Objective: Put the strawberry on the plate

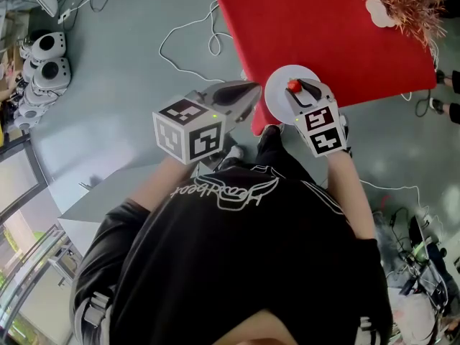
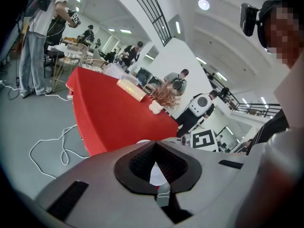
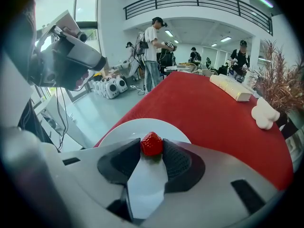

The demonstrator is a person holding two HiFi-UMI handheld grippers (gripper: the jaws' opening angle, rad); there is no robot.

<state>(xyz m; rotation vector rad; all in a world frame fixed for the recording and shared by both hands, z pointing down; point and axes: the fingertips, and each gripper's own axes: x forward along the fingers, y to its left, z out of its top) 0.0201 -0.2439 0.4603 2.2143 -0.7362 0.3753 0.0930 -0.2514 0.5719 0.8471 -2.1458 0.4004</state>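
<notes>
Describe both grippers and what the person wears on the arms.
The left gripper and right gripper have smooth grey wedge-shaped shells ending in black textured fingers. Each carries a white cube with black square markers. No cables show. The person wears a black short-sleeved T-shirt with white lettering.

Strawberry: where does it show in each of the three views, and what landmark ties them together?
Head view: strawberry upper centre-right, between the right gripper jaws, over the white plate.
Left gripper view: not in it.
Right gripper view: at the centre, gripped at the jaw tips.
Shared landmark: the plate at the red table's near corner, in all three views.
</notes>
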